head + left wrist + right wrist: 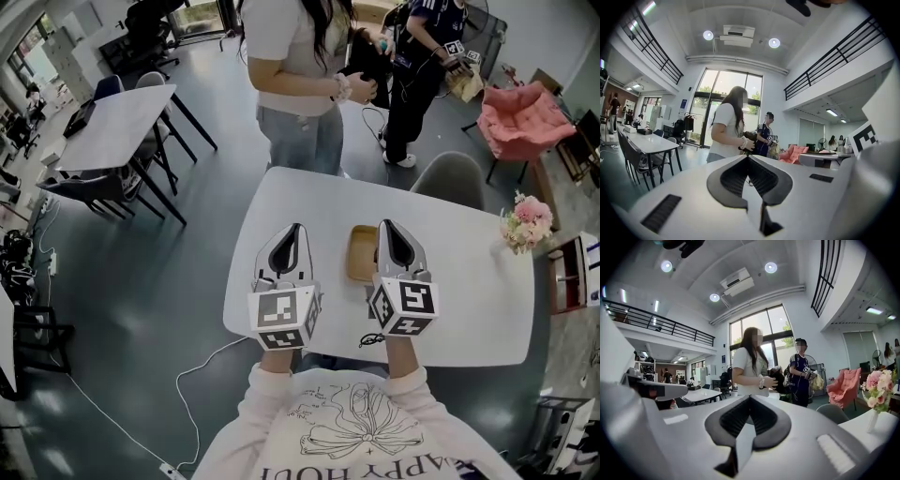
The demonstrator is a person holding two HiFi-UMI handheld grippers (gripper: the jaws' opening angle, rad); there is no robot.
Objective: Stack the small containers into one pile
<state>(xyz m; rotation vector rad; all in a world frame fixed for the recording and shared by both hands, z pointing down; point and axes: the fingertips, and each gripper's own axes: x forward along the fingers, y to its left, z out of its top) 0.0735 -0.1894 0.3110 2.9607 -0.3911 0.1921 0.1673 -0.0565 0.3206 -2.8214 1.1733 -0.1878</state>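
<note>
left gripper (293,228): pressed together, empty | right gripper (388,225): pressed together, empty | tan container (361,253): on table (469,300), between them

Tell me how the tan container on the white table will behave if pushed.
The tan container looks low and flat-bottomed, so it would probably slide rather than tip. Its shallow build suggests it is light; the smooth table may let it skid.

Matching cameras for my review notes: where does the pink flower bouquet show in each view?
Head view: pink flower bouquet at the right, by the white table's far right edge.
Left gripper view: not in it.
Right gripper view: at the far right edge.
Shared landmark: the pink chair.
</note>
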